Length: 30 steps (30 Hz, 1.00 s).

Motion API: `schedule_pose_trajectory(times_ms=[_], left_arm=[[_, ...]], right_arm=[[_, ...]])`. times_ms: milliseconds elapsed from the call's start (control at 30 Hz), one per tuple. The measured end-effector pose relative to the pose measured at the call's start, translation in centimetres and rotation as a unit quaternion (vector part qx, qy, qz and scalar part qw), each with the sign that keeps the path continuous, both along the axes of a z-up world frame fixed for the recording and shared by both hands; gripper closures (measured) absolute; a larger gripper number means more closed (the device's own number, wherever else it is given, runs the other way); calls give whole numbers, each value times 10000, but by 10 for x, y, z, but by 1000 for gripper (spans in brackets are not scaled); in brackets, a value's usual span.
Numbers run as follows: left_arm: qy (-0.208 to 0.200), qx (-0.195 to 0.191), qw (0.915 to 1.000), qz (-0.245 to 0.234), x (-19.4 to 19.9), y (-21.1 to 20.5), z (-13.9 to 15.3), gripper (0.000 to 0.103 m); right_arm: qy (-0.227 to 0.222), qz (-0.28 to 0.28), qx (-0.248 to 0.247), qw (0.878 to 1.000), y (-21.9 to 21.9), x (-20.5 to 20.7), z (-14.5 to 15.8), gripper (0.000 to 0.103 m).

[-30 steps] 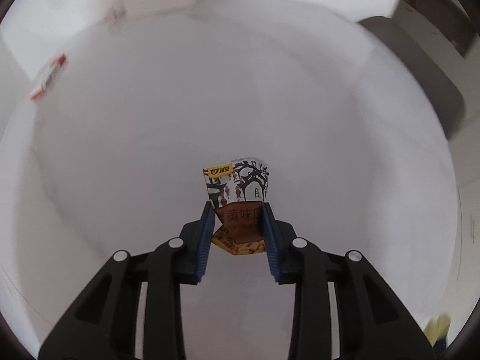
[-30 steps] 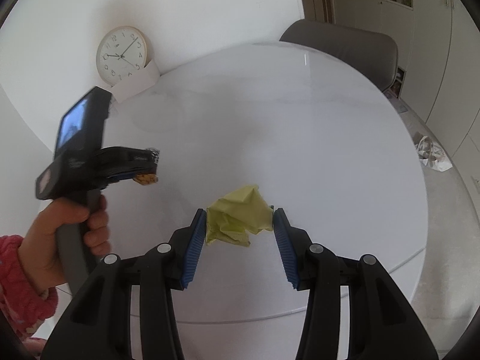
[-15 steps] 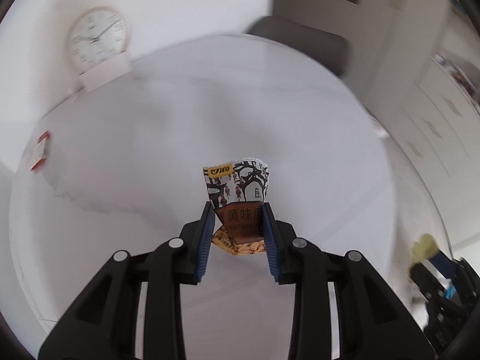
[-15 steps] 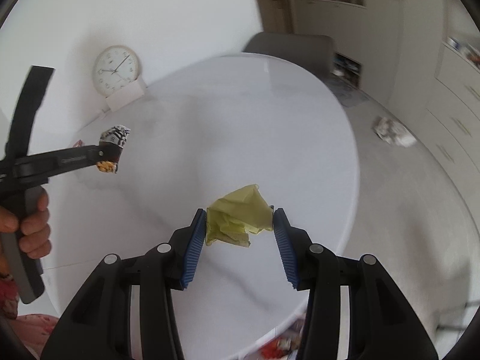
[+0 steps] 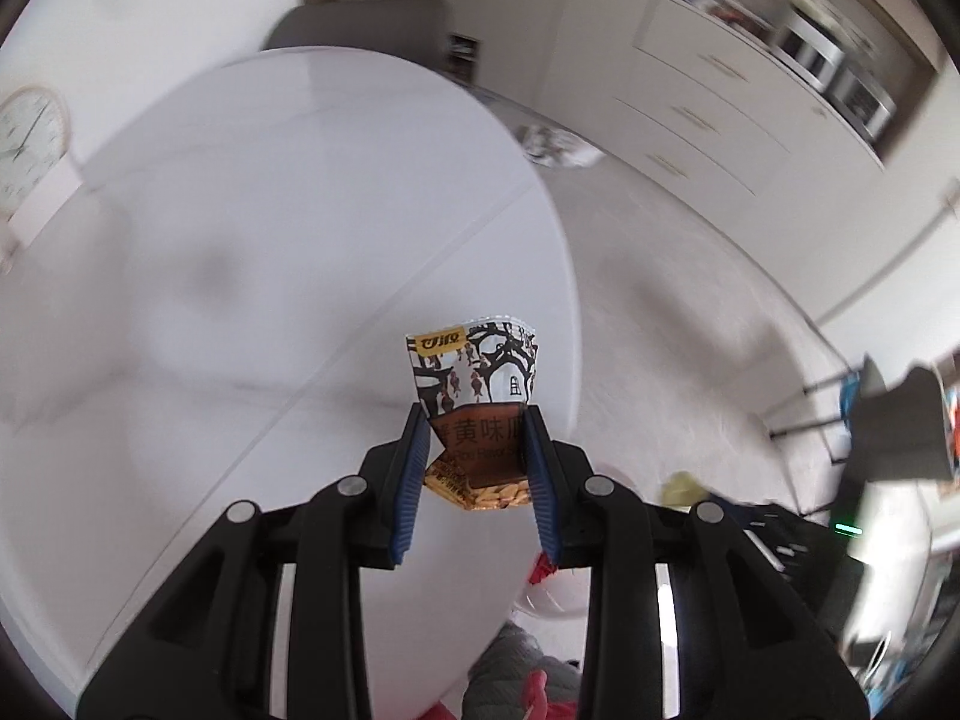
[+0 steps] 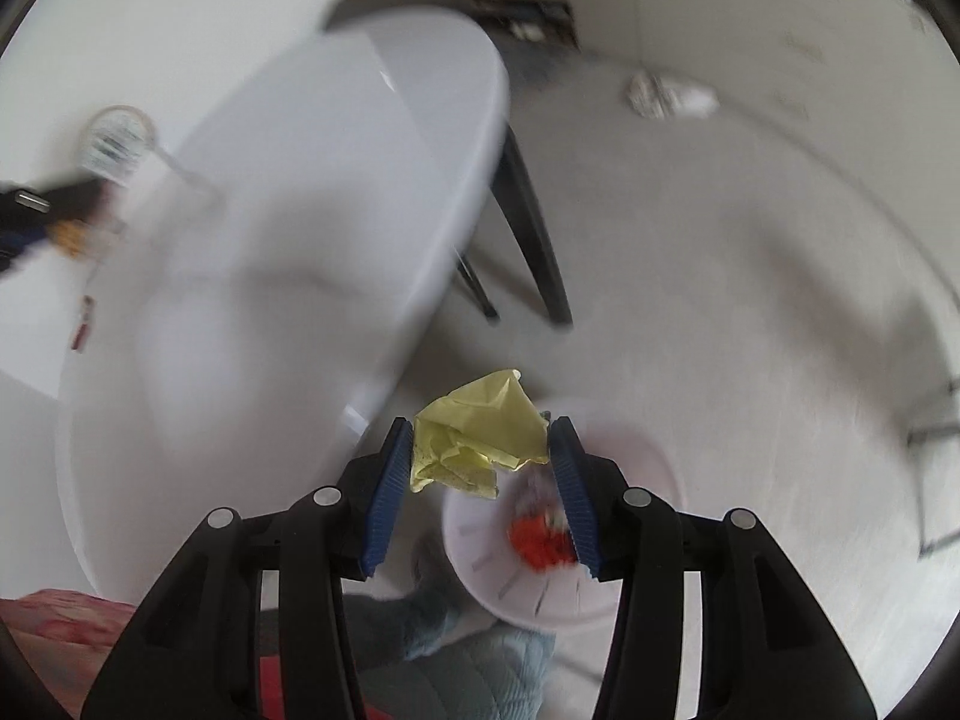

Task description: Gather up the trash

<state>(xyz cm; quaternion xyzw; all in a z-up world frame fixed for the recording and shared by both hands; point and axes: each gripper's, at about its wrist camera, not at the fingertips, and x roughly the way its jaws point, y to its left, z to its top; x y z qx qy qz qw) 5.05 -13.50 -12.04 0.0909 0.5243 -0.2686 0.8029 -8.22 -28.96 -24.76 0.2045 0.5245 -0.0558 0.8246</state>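
Yellow-green crumpled paper wad (image 6: 477, 435) sits right between the blue pads (image 6: 387, 495) of the right gripper (image 6: 480, 492), lower middle of the right wrist view. The pads press it from both sides, so it's held, with the jaws roughly half spread around it. Directly under it, in the lower centre of that frame, there's a round white plastic waste bin (image 6: 648, 480) on the pale floor, with something red and crumpled (image 6: 540, 540) already inside. The whole shot is blurry, so I can't make out finer detail in the bin.

Over in the left wrist view, the left gripper (image 5: 474, 468) is clamped on a small snack packet with black-and-white print, a brown label and an orange bottom (image 5: 477, 402). Jaws are fairly narrow, pads tight on both edges of the brown label part, and the packet sticks up past the fingertips. It's in the middle of the frame, held over the right edge of the round white tabletop (image 5: 270, 240).

Other stuff: a round wall clock with a light rim (image 5: 27, 141) at the far left edge of the left view, a grey chair back (image 5: 360, 21) behind the table at the top, white drawer fronts (image 5: 708, 114) in the upper right. A crumpled white bag-like thing (image 6: 672, 96) lies on the floor in the upper right of the right view, and dark table legs (image 6: 534, 228) show under the tabletop. A bit of red sleeve (image 6: 54, 618) peeks in at the lower left there.
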Motion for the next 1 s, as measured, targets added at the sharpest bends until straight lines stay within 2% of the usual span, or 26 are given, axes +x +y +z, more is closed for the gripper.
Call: schedule_pose_trajectory(times_ms=[167,200,233,333,400,500,600,733,767,833,867,933,1000], left_arm=[[-34,195,9979,-621,-25,-22,-22,72],[0,262,9965,-797,-30,-28,-29,71],[31,338,9951,-925,-34,-34,-35,71],[123,598,9904,-1238,-53,-49,-54,71],[165,727,9873,-1406,-64,-60,-66,71],[325,897,9820,-1632,-74,-81,-90,71],[482,1018,9766,-1834,-85,-100,-116,71],[870,1406,9611,-2214,-104,-125,-171,67],[944,1495,9578,-2265,-106,-128,-182,64],[1124,1635,9518,-2339,-114,-132,-207,47],[1186,1672,9502,-2346,-117,-133,-217,43],[1285,1750,9473,-2356,-122,-133,-230,28],[1342,1837,9442,-2383,-127,-135,-238,23]], right_arm=[[733,-227,384,9963,-12,-9,-106,51],[837,-258,447,9952,-14,-10,-122,45],[970,-294,508,9936,-15,-10,-137,32],[1261,-493,467,9897,-23,-13,-161,14],[1268,-618,514,9887,-28,-29,-164,12],[1214,-903,449,9875,-43,-51,-153,5],[1212,-1143,365,9854,-58,-76,-140,5],[1189,-1383,262,9829,-73,-103,-125,4],[1171,-1458,216,9821,-77,-112,-121,4],[1097,-1568,206,9813,-83,-122,-116,3],[1070,-1607,248,9809,-85,-126,-114,3],[1057,-1684,318,9795,-89,-131,-115,3],[1099,-1701,397,9785,-91,-135,-120,3]])
